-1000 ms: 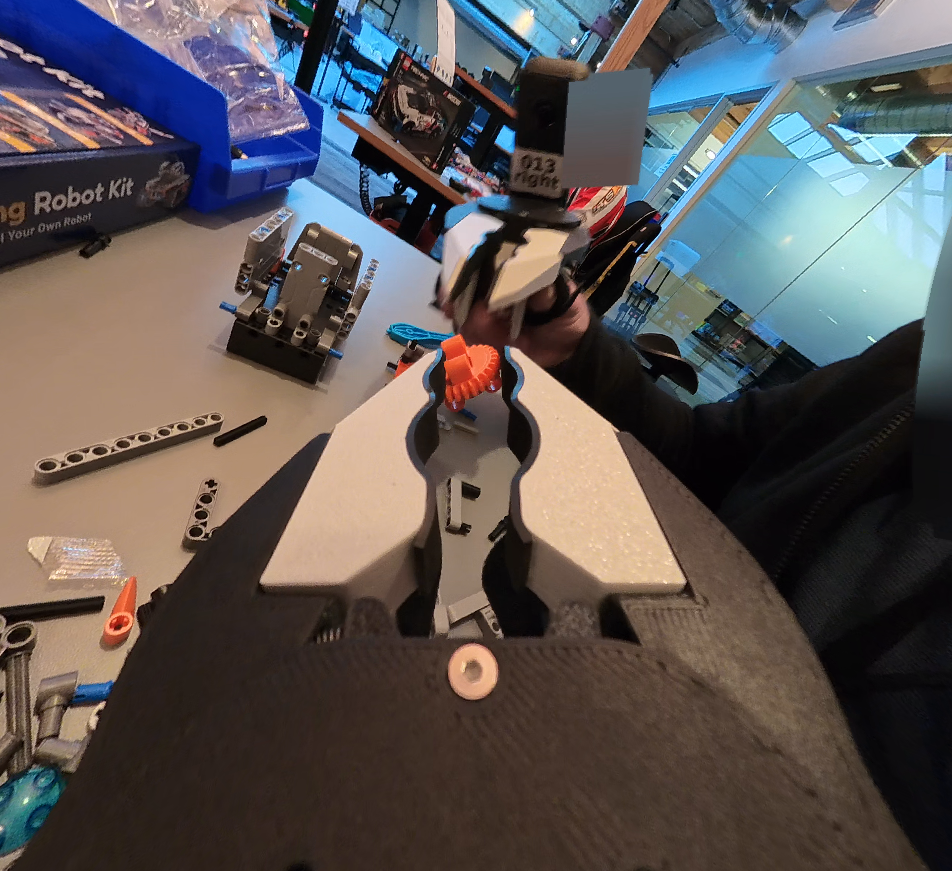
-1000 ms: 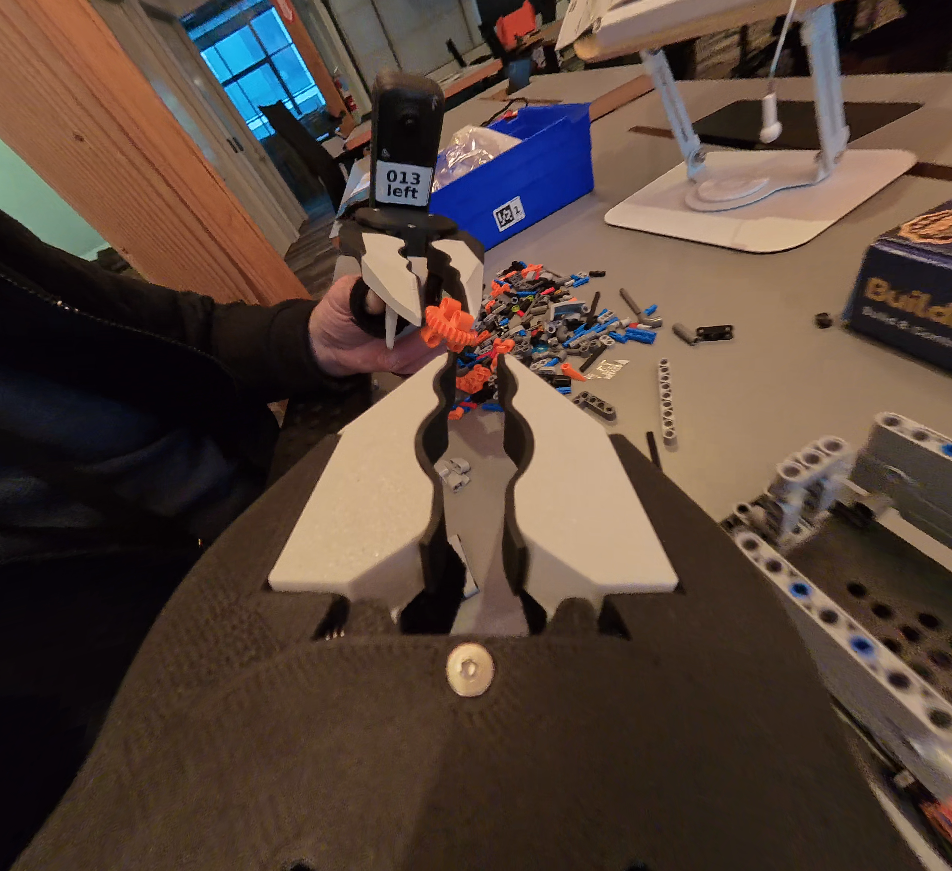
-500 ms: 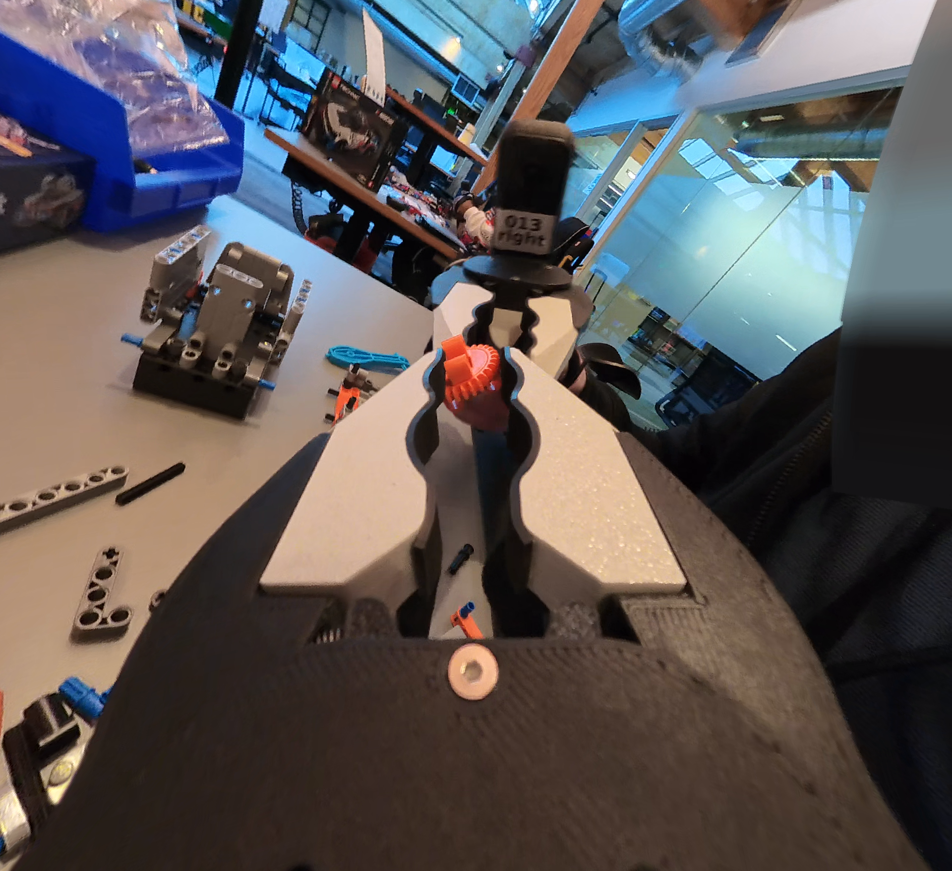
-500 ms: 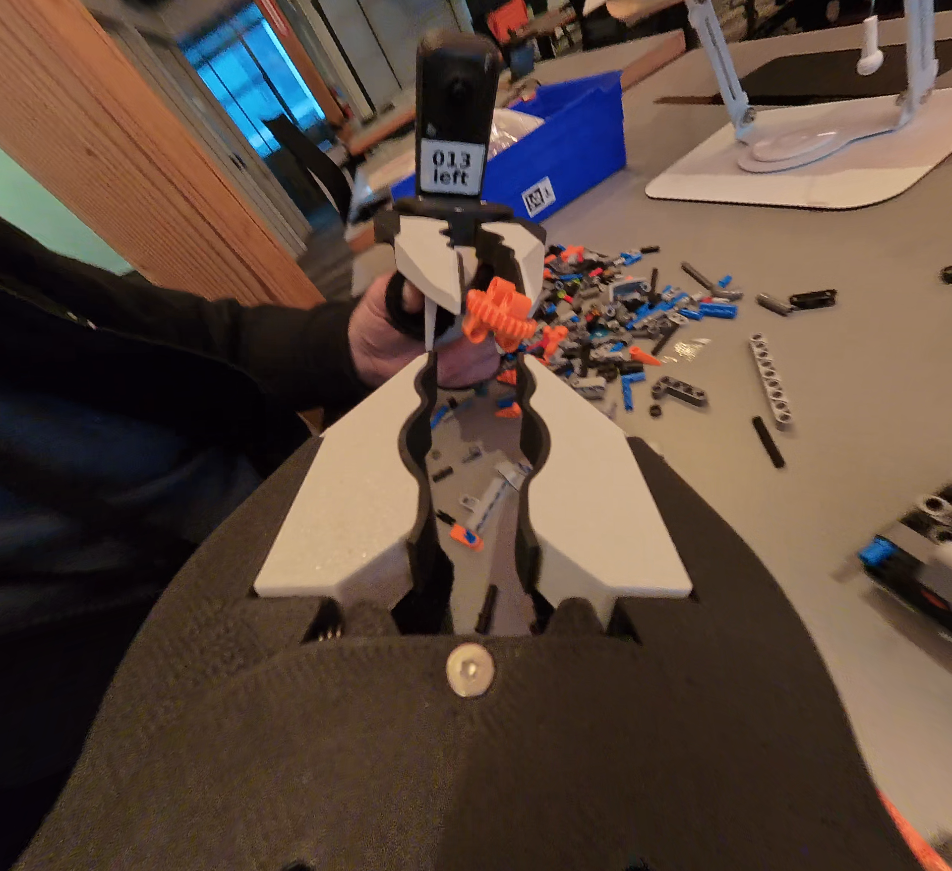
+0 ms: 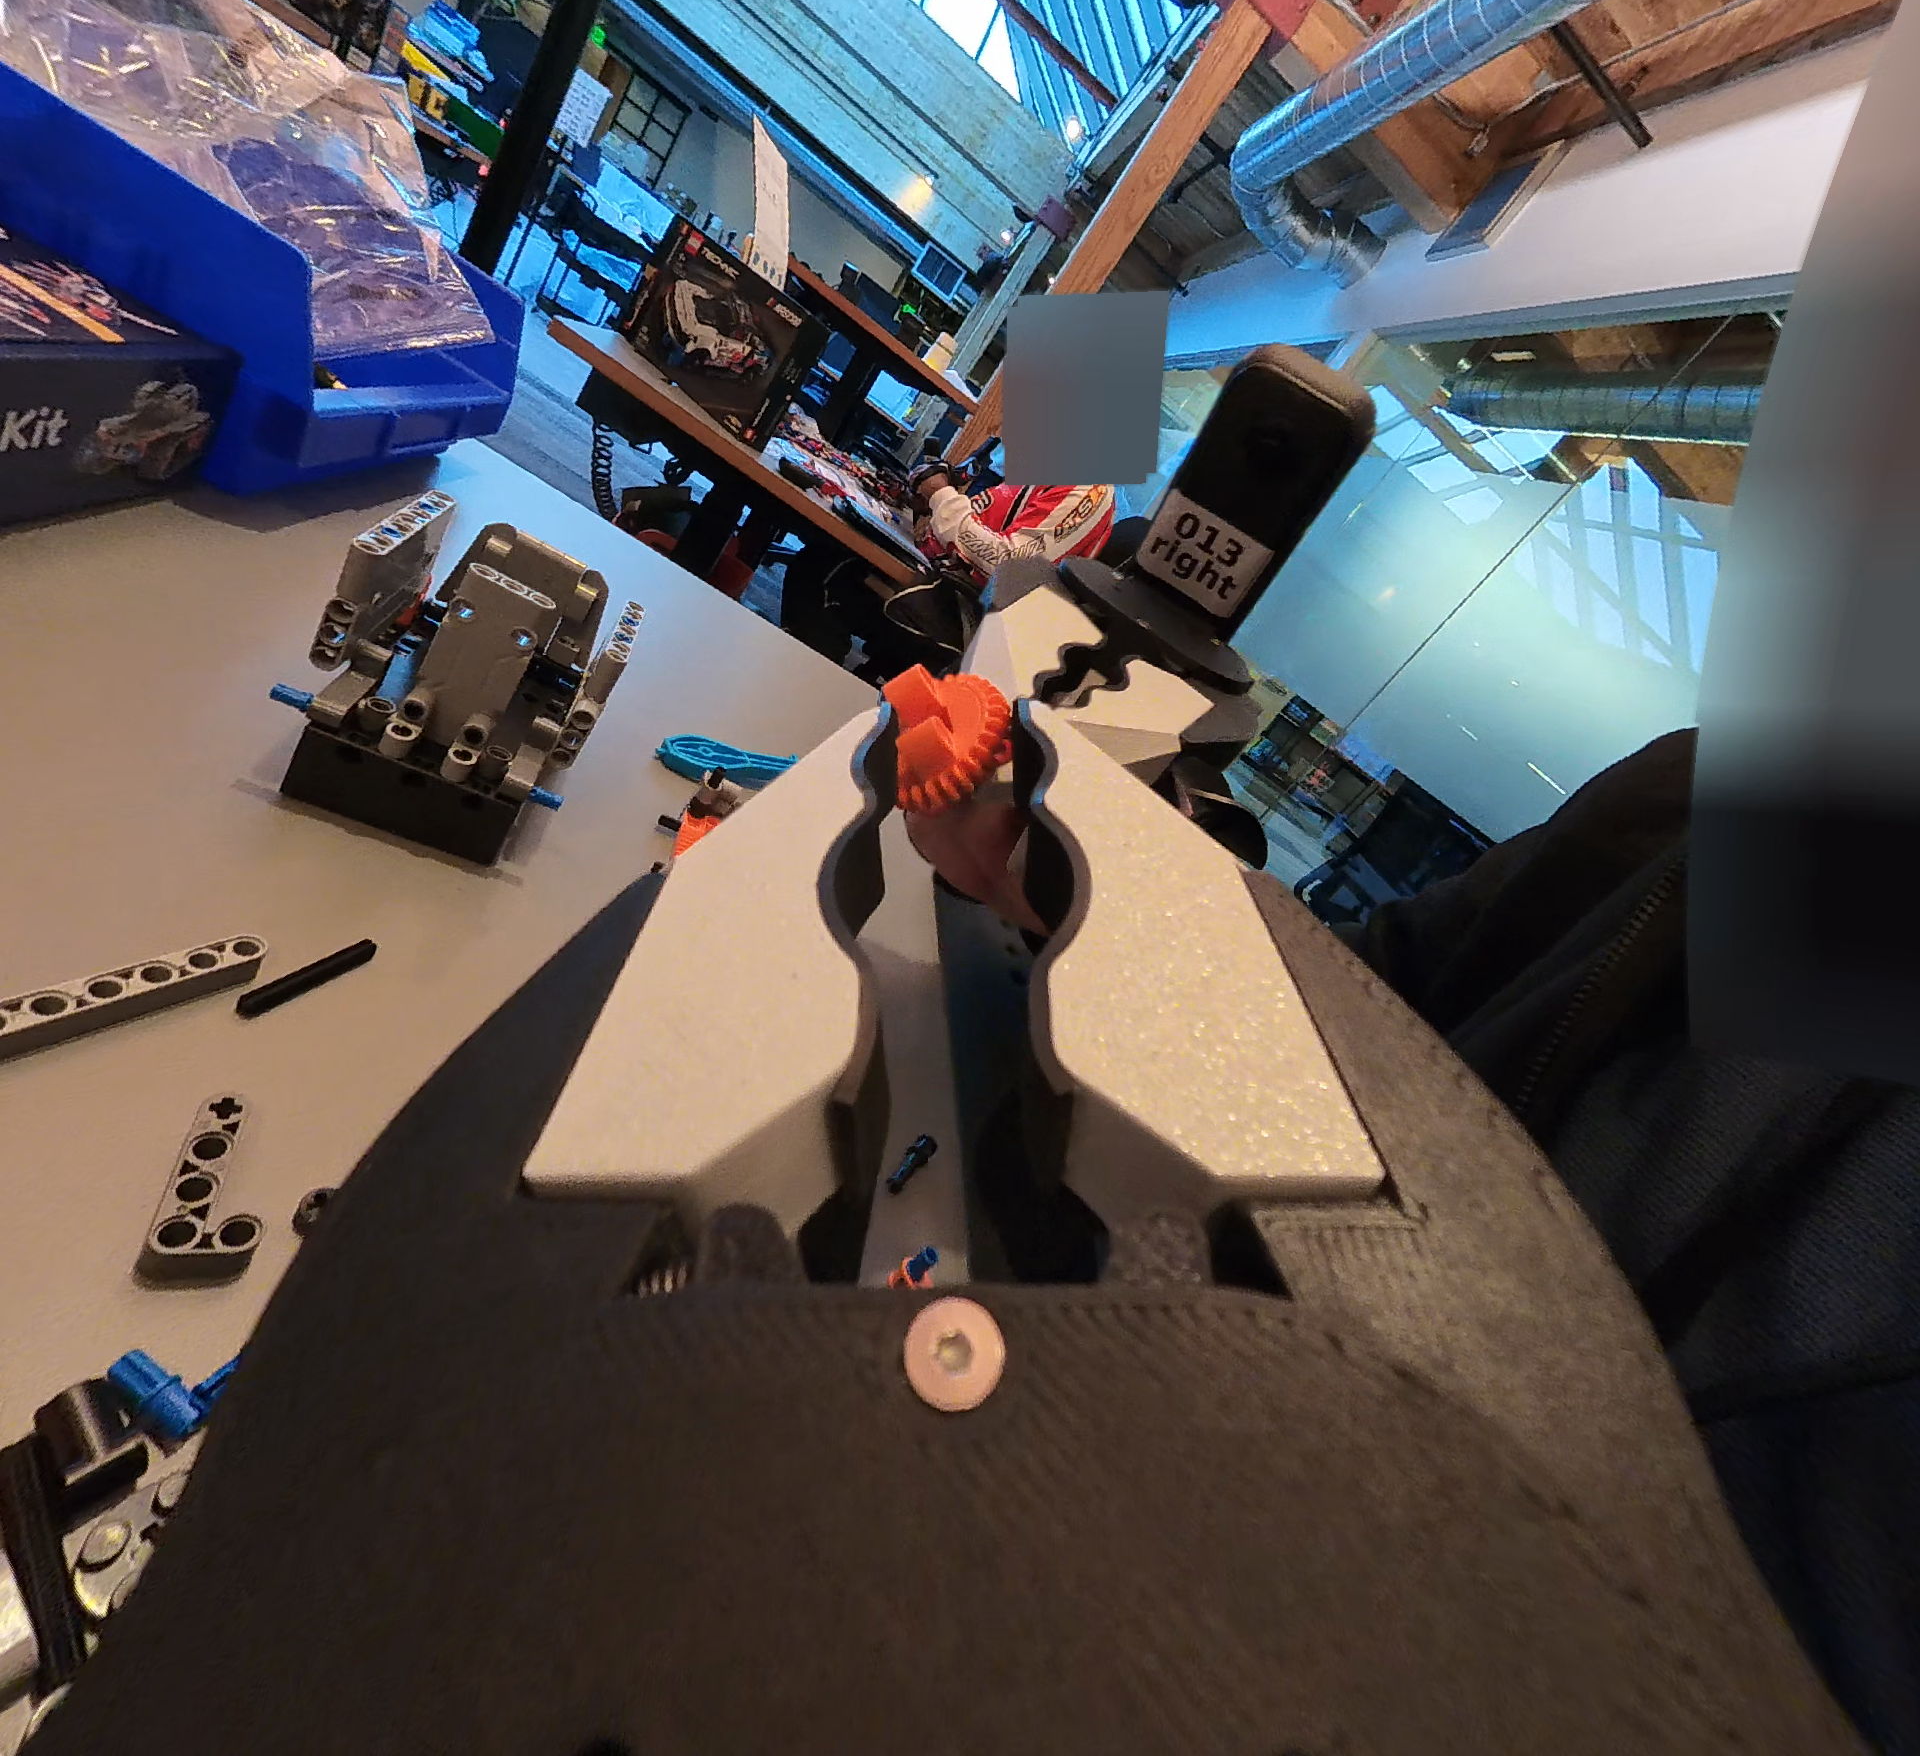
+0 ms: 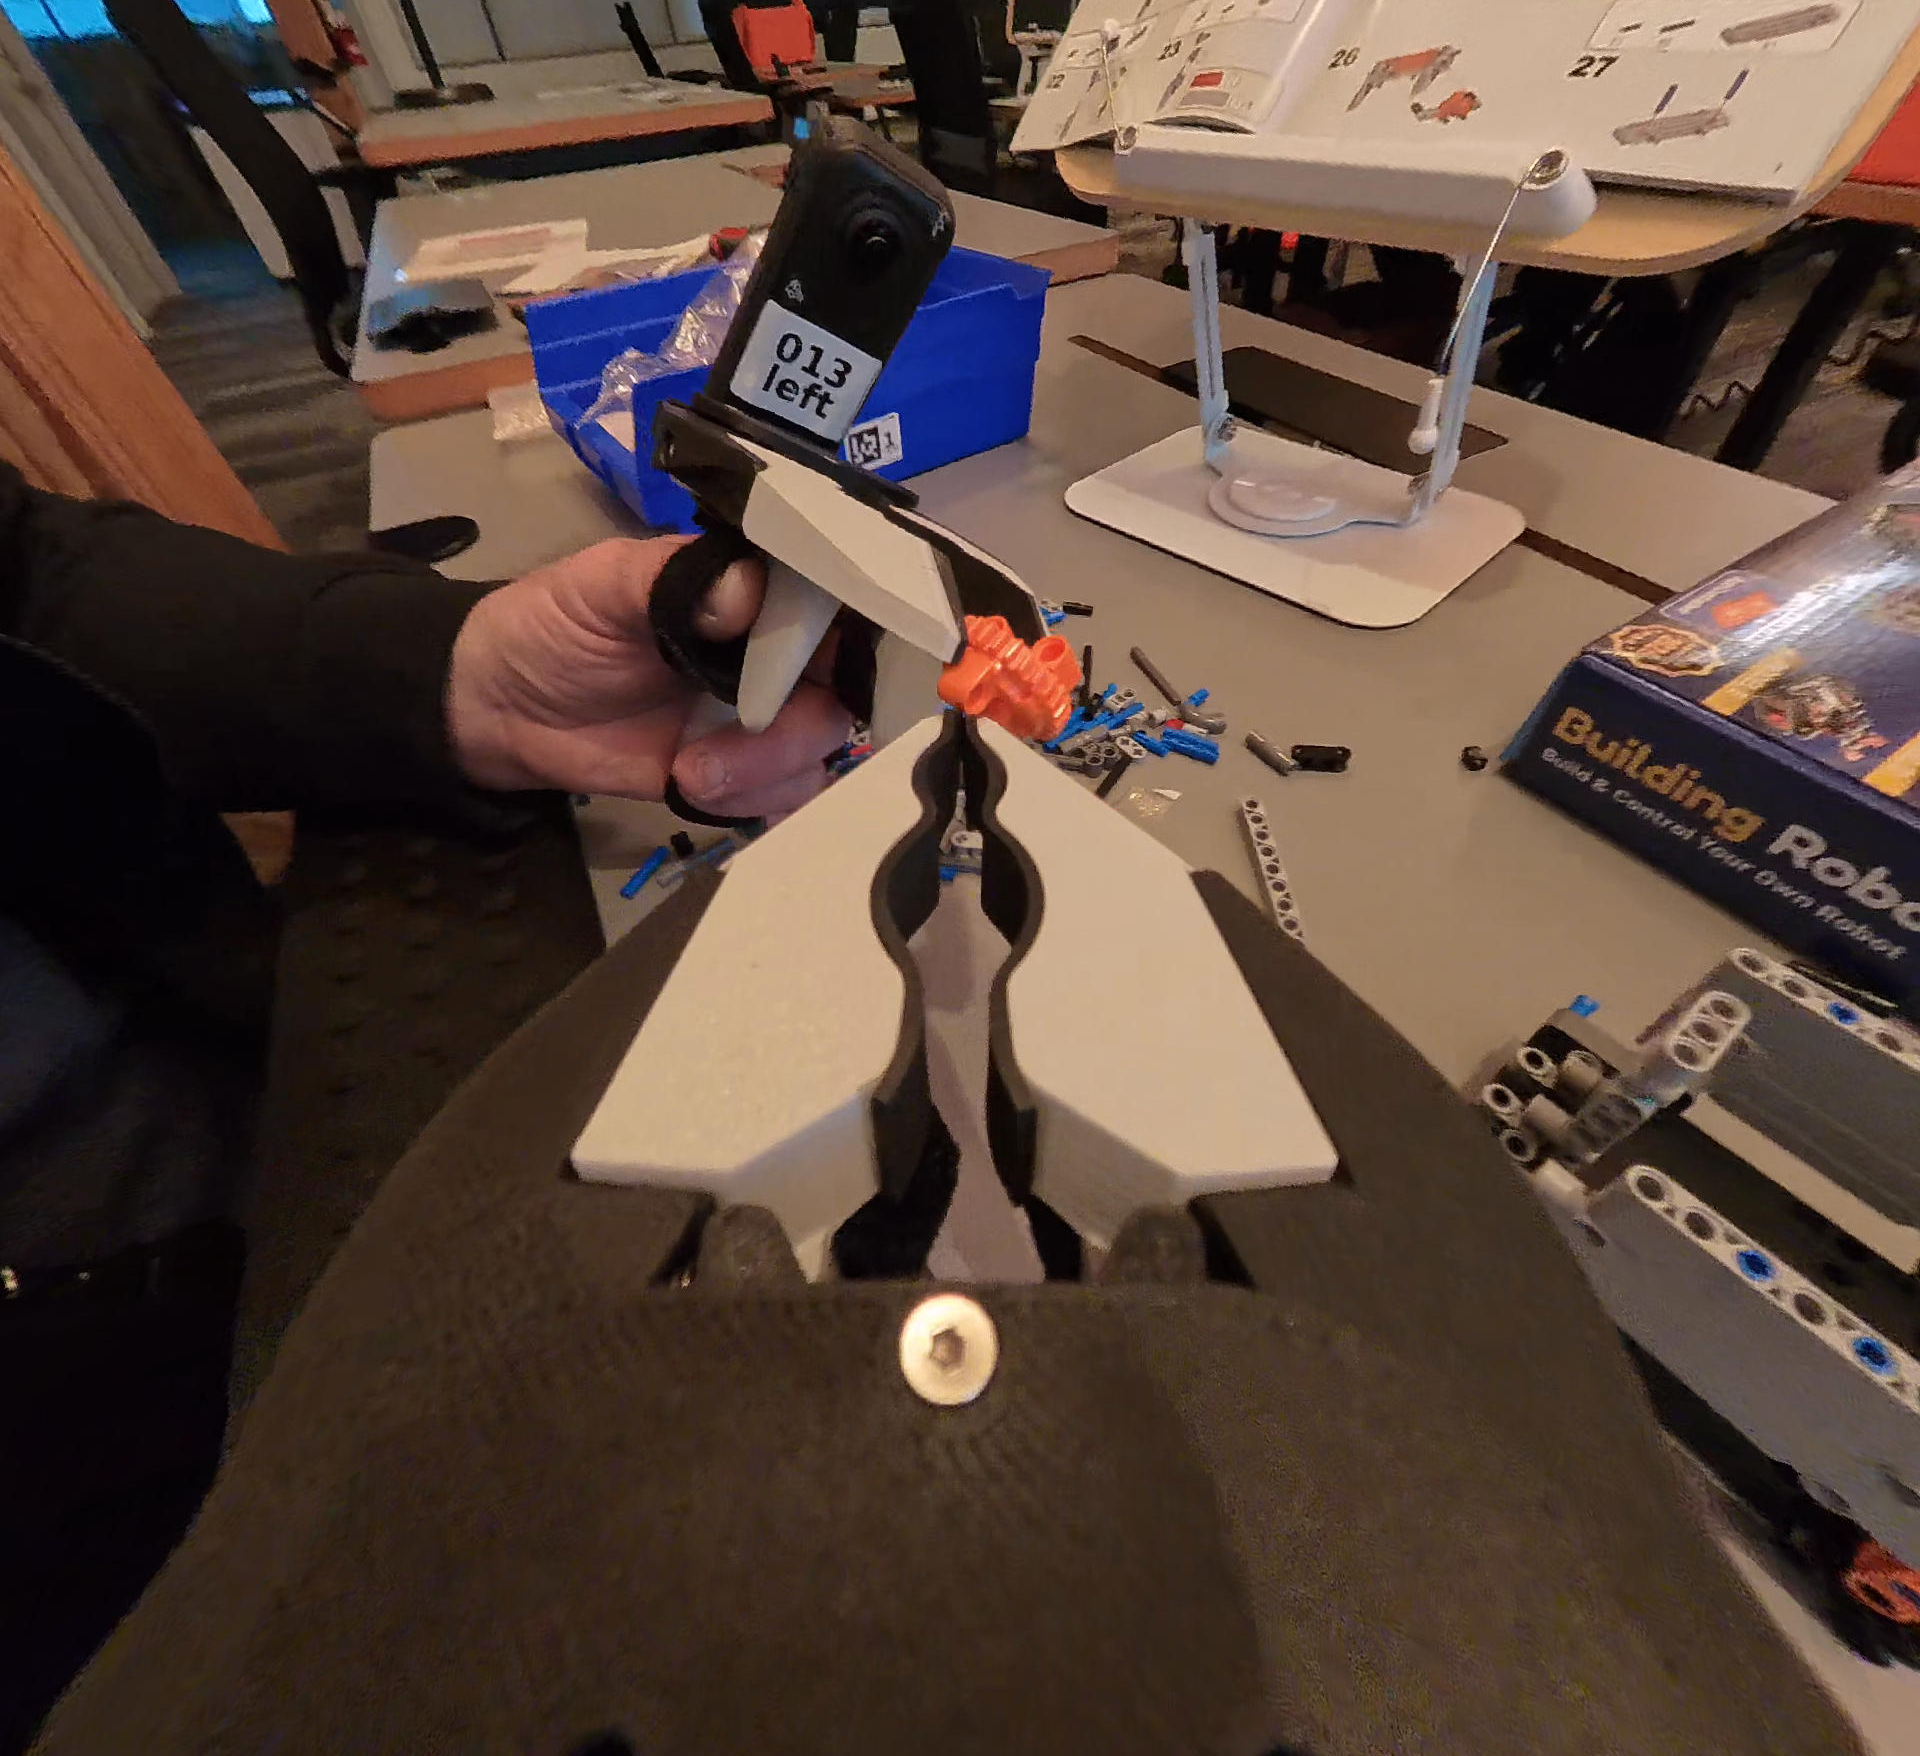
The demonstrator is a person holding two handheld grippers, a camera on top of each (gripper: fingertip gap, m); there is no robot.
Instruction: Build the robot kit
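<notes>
My left tool (image 5: 945, 740) pinches an orange toothed plastic gear (image 5: 948, 738) at frame centre; right tool (image 6: 961, 735) pressed together, touching it. A nudge could dislodge it.

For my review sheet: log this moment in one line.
left gripper: shut on orange toothed plastic gear | right gripper: shut, empty, tips beside gear | both above grey table

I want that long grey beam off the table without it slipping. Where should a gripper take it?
Grip the beam mid-length, across its narrow width, coming straight down. It lies flat on the table, so only its long side edges offer opposing faces. Probably avoid the end where a black axle lies close by.
</notes>
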